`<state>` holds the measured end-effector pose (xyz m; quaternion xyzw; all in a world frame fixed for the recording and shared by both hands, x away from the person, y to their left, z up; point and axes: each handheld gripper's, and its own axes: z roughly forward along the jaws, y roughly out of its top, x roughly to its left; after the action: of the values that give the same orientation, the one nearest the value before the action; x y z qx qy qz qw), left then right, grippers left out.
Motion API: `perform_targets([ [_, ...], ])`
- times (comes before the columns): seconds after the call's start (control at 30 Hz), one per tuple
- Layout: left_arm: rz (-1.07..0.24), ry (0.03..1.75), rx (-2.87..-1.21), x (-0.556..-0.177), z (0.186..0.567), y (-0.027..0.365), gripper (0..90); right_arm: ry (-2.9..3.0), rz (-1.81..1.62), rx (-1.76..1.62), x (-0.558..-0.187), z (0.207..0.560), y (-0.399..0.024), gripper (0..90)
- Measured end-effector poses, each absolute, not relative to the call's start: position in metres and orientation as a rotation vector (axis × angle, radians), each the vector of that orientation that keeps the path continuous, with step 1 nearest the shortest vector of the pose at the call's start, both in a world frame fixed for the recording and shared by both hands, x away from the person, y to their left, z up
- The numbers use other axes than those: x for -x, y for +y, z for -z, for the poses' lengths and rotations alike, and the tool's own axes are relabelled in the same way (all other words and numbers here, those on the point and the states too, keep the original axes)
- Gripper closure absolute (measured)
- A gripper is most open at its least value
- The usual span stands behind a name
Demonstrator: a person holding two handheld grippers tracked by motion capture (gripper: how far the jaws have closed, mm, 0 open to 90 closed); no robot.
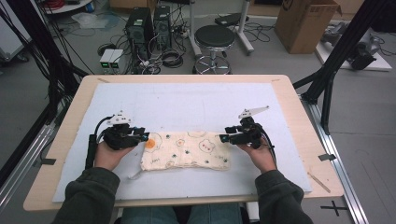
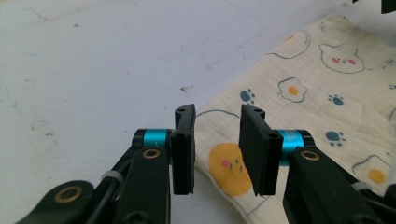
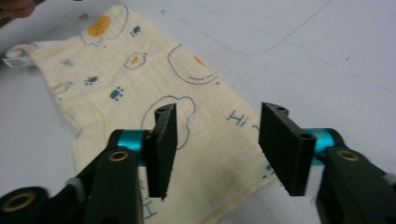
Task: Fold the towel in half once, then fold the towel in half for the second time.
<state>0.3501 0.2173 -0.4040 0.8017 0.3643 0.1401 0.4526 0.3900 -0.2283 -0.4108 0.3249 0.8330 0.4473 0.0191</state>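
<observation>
Flanking the folded cloth's [image 1: 186, 150] short edges, left gripper [image 1: 144, 136] and right gripper [image 1: 224, 138] gape empty.

Matt, crinkled cotton cloth [image 1: 187, 150]

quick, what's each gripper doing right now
left gripper: jaws open above the cloth, holding nothing
right gripper: jaws open above the cloth, holding nothing

Cloth [image 1: 187, 150]: cream, printed with dark-outlined bears, yellow-yolked eggs, teal paw prints, blue "Hi"; orange-yellow blob beneath the left claw [image 2: 217, 154]. Both claws: black jaws, cyan collars, brass rivets. Mat [image 1: 187, 102]: white. Table [image 1: 299, 116]: pale wood.
</observation>
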Motion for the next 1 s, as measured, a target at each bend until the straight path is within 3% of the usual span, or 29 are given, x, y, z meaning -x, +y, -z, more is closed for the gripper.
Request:
perform_targets([
  [0.3, -0.315, 0.876, -1.952, -0.344, 0.396, 0.224, 43.8, 2.559, -1.387, -1.035, -0.386, 0.402, -0.229, 22.0],
  [0.53, -0.284, 0.881, -1.931, -0.346, 0.392, 0.23, 32.0, 2.553, -1.349, -1.056, -0.389, 0.399, -0.229, 12.4],
  [0.67, -0.261, 0.88, -1.932, -0.347, 0.393, 0.23, 28.5, 2.564, -1.329, -1.024, -0.389, 0.397, -0.226, 12.4],
  [1.0, -0.253, 0.904, -1.937, -0.356, 0.392, 0.229, 29.6, 2.589, -1.289, -1.009, -0.399, 0.392, -0.223, 12.3],
])
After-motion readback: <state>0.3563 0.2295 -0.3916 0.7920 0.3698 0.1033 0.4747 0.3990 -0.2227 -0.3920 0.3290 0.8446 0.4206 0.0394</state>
